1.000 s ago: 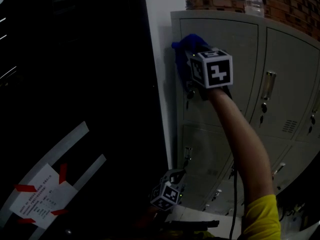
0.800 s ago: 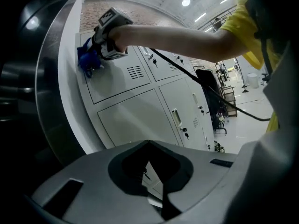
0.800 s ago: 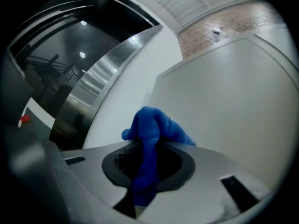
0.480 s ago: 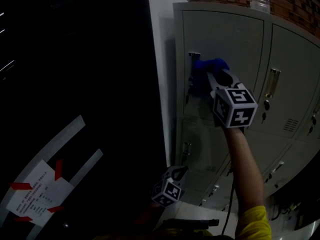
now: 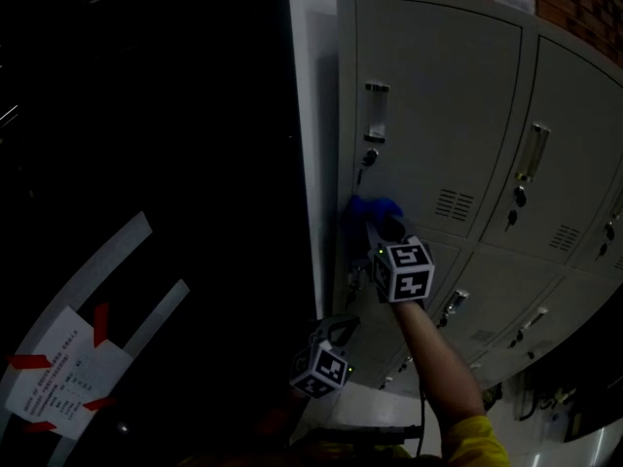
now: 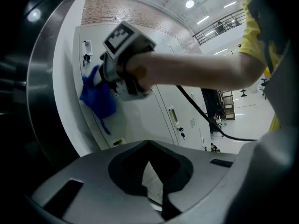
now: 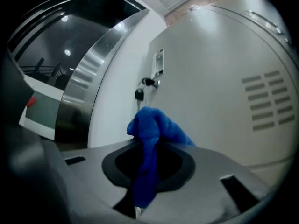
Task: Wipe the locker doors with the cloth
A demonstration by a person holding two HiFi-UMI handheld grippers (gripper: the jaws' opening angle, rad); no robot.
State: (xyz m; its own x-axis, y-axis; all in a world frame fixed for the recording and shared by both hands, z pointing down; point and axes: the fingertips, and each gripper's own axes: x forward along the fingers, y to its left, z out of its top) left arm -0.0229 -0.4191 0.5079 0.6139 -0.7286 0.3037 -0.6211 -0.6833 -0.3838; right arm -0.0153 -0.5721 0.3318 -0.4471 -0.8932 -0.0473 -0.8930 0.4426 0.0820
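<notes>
Your right hand-held gripper (image 5: 376,226) is clamped on the blue cloth (image 5: 371,208), and its own view shows the jaws pinching a hanging fold while the bunched top stands out past them. You have the cloth pressed against the upper-left locker door (image 5: 438,95) at its lower left corner, just above the seam with the door below (image 5: 409,334). It sits below the door's key (image 5: 368,158) and recessed handle (image 5: 376,112). The vent slots (image 5: 454,203) lie near it to the right, apart from the cloth. Your right arm (image 5: 438,368) reaches up from the bottom of the head view, with a yellow sleeve (image 5: 472,444) at its end.

Your left hand-held gripper (image 5: 341,331) hangs low, under the right one and beside the lower lockers. Its jaws are drawn together to a narrow slit with nothing between them. It touches no door. From its own view you look up at the right gripper and the cloth against the grey door.

Further grey locker doors (image 5: 565,144) stand to the right, each with its own handle and lock. A brick wall (image 5: 579,3) shows above the lockers. Left of the lockers runs a white edge strip (image 5: 311,163), and beyond it a dark panel (image 5: 146,115) carries a paper notice (image 5: 54,385) fixed with red tape.
</notes>
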